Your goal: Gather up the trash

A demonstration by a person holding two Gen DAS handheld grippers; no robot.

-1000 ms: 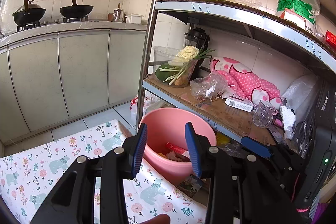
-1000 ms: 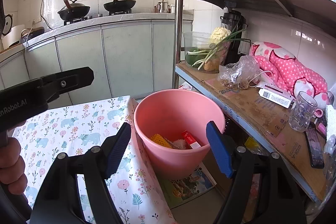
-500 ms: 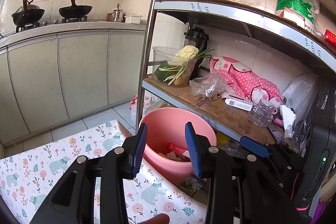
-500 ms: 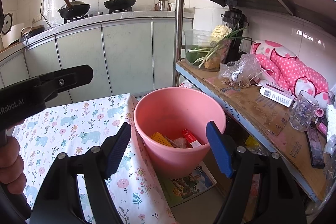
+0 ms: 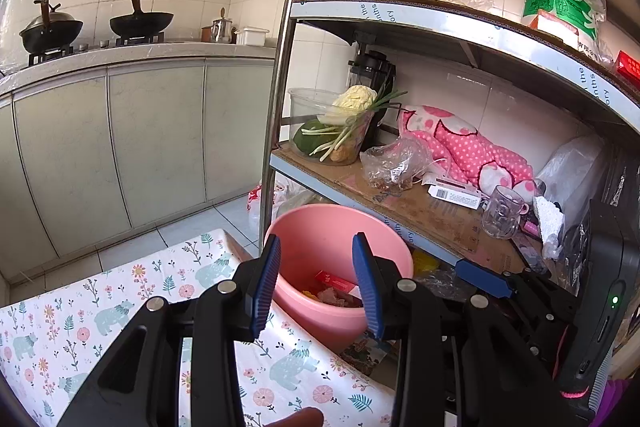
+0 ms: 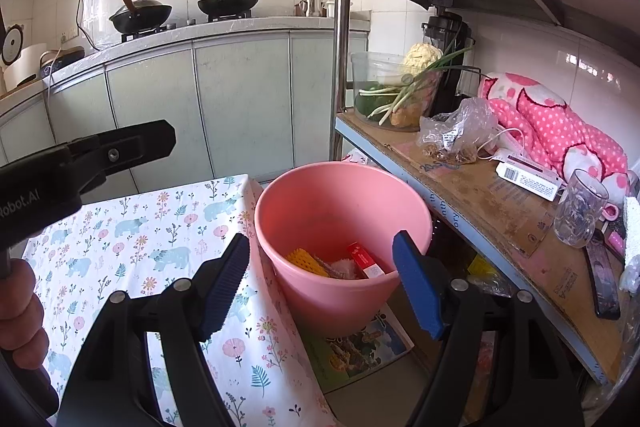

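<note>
We hold the left gripper [image 5: 316, 281] with its jaws apart and nothing between them, aimed at the bucket [image 5: 340, 251]. The right gripper [image 6: 322, 281] is spread wider, also empty, and frames the same bucket [image 6: 344, 223] from just above its near rim.

Over the last second almost nothing changes. Both grippers hold their pose, the jaws keep the same spread, and the bucket sits where it did, on the floor just beside the tabletop [image 6: 132, 235] edge and under the shelf [image 6: 472, 195]. We see only a slight drift in the view, no real approach or retreat.

The trash already lies in the bucket: a red packet [image 6: 364, 261], a yellow ridged piece [image 6: 306, 261] and some crumpled scraps [image 6: 340, 267] between them at the bottom. The tabletop part we can see, left of the bucket, shows only its flowered cloth, with no litter on it.

We take this stillness to mean a drop has been made and the hands are resting before the next pick, or that the collecting is near its end. On the shelf above the bucket lie a plastic bag [image 6: 454, 133], a small box [image 6: 528, 179] and a glass mug [image 6: 580, 209]; whether any of these counts as trash we cannot tell.
</note>
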